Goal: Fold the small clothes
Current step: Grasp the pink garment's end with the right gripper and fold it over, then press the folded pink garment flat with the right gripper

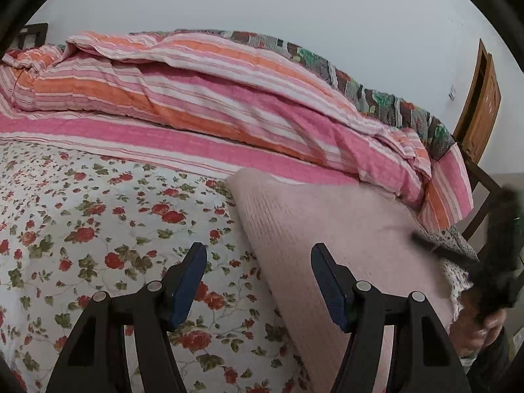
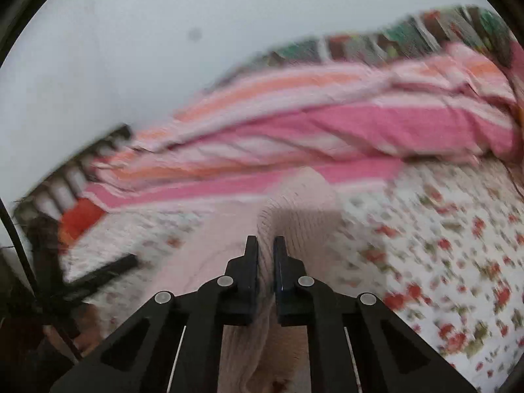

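Observation:
A pale pink knit garment [image 1: 327, 222] lies on the floral bed sheet [image 1: 98, 222], folded into a rough rectangle. In the left wrist view my left gripper [image 1: 258, 252] hovers open over the garment's left edge, one finger above the sheet and the other above the knit, with nothing between them. My right gripper [image 2: 265, 245] is shut on a raised ridge of the same pink garment [image 2: 304, 203], which runs up between its fingers. The right wrist view is blurred. The right gripper [image 1: 422, 239] also shows as a dark blur at the garment's right edge.
A pink and orange striped quilt [image 1: 196, 98] is piled along the far side of the bed, against a patterned blanket [image 1: 376, 98]. A wooden door [image 1: 481, 104] stands at the back right. A person's hand [image 1: 475, 330] is at the bed's right edge.

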Motion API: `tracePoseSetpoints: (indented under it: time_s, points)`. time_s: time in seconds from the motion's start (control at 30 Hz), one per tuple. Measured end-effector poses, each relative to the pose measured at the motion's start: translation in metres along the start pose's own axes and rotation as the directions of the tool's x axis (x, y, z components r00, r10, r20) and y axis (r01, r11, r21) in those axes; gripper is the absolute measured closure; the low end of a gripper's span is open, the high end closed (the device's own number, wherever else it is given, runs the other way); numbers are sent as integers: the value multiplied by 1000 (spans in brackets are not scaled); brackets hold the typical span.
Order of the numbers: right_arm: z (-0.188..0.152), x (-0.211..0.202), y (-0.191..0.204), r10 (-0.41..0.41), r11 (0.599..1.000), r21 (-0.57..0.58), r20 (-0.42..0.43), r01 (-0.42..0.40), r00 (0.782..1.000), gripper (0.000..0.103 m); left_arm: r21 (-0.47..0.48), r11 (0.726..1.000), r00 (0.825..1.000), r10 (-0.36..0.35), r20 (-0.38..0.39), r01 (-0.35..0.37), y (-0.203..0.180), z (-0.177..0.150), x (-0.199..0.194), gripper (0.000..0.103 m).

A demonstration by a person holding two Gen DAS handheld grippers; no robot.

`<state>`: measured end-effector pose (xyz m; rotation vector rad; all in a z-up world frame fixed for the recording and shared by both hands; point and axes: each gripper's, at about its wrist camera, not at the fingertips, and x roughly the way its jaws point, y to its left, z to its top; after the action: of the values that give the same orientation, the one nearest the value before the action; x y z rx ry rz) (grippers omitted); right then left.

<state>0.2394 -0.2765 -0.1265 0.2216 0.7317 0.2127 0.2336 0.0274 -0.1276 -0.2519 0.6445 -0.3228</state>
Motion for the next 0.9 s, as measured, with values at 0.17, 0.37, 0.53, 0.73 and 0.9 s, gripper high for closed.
tracePoseSetpoints:
  time_s: [0.17,0.37,0.53,0.73,0.9]
  points:
    - [-2,4,-4,-60,998,-19,-31,59,998,85,18,1000,999,2,-50,-1,-4,-2,12,39]
    - [6,-27,20,62,994,-99,117,-51,991,65,-46,998,993,-37,-109,33,1,3,31,39]
    - [-17,8,37,-34,976,-217,2,33,999,65,-143,987,977,-95,-191,68,11,21,65,39]
    - [-12,0,27,17,983,-181,-8,-19,1000,65,-219,975,951,-108,-289,44,15,38,120,43]
    - [-14,3,22,37,986,-160,-25,-41,999,65,-258,966,953,-94,-288,18,20,52,149,68]
